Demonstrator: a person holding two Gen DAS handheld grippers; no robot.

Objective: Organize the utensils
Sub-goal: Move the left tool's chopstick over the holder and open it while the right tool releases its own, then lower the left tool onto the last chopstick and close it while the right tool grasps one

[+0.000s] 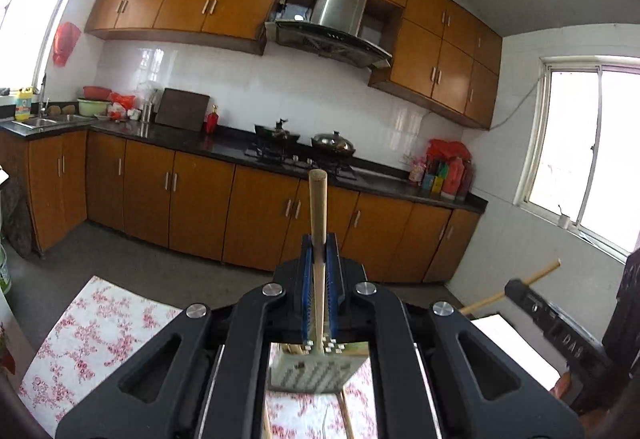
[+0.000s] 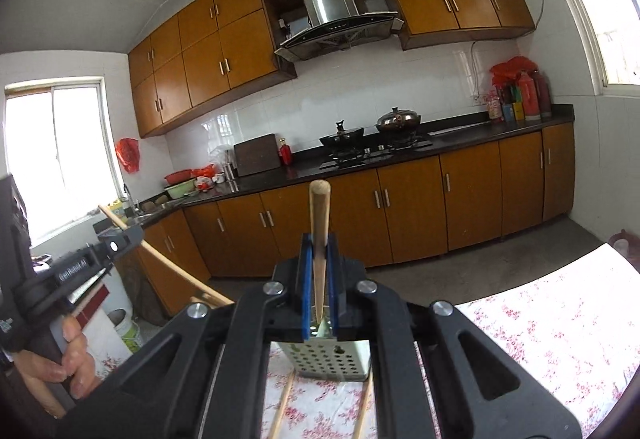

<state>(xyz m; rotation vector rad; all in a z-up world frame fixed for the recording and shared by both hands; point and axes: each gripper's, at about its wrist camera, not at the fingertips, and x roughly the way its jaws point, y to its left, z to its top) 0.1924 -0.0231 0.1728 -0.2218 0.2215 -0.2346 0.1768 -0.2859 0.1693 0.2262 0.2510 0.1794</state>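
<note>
In the left wrist view my left gripper point(image 1: 319, 244) is shut on a round wooden chopstick point(image 1: 318, 207) that sticks out past the blue pads point(image 1: 307, 267). My right gripper point(image 2: 319, 245) is shut the same way on a second wooden chopstick point(image 2: 319, 217). Below and behind the jaws stands a perforated metal utensil holder point(image 1: 316, 371) point(image 2: 332, 361) on the floral tablecloth point(image 1: 100, 323). Two more chopsticks point(image 2: 282, 405) lie on the cloth beside the holder. The right gripper point(image 1: 516, 285) shows at the right edge, and the left gripper point(image 2: 128, 235) at the left, held by a hand point(image 2: 68, 363).
Ahead runs a kitchen counter point(image 1: 224, 149) with a gas hob, two pots point(image 1: 334, 143), a sink point(image 1: 40, 121) and bottles point(image 1: 448, 175), orange cabinets above and below. Grey floor point(image 1: 120, 251) lies between table and cabinets. Windows flank the room.
</note>
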